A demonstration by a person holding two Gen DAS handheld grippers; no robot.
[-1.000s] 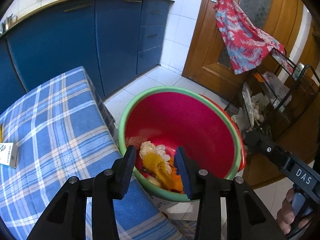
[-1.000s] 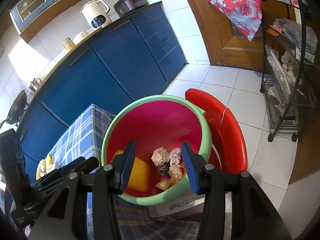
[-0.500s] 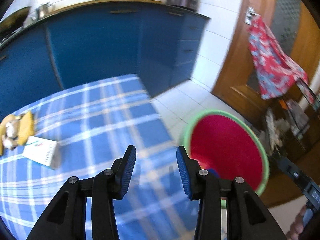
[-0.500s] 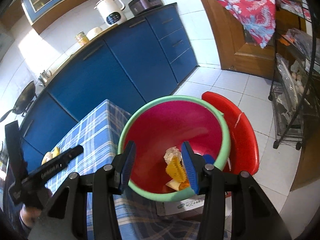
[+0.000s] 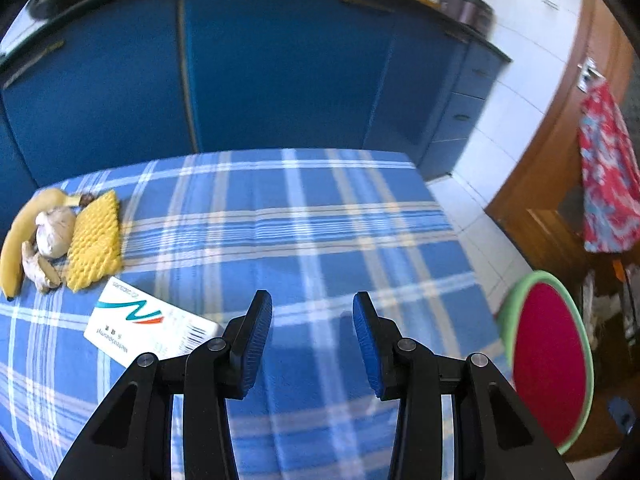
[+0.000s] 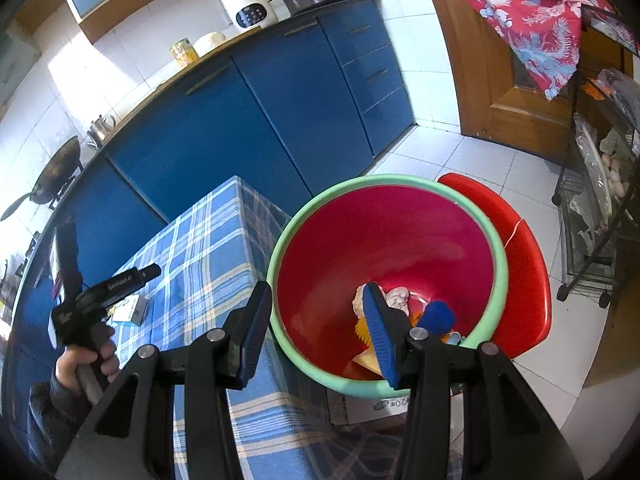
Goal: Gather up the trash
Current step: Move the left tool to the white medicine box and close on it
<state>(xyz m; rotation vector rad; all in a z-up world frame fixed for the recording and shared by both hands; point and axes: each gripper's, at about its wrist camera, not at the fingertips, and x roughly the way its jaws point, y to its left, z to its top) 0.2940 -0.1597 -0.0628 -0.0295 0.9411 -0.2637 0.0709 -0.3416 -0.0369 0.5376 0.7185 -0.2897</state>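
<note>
My left gripper (image 5: 312,340) is open and empty above the blue plaid tablecloth (image 5: 304,220). To its left lie a white carton (image 5: 148,326), a yellow foam net (image 5: 94,242), crumpled paper (image 5: 54,230), a ginger piece (image 5: 38,268) and a banana (image 5: 16,240). The red basin with a green rim (image 5: 550,364) is at the right edge. My right gripper (image 6: 316,332) is open and empty over the basin's near rim (image 6: 384,264). Trash (image 6: 400,312) lies in the basin bottom, partly hidden by a finger. The left gripper (image 6: 120,280) shows there, over the table.
Blue kitchen cabinets (image 5: 280,72) stand behind the table. A red stool (image 6: 520,264) holds the basin. A wire rack (image 6: 600,200) stands at the right by a wooden door (image 6: 512,80) with a red cloth. A kettle (image 6: 248,0) and cooker sit on the counter.
My left gripper has swung left from above the basin to over the table, facing the trash pile. My right gripper has drawn back slightly over the basin rim. Both stay open.
</note>
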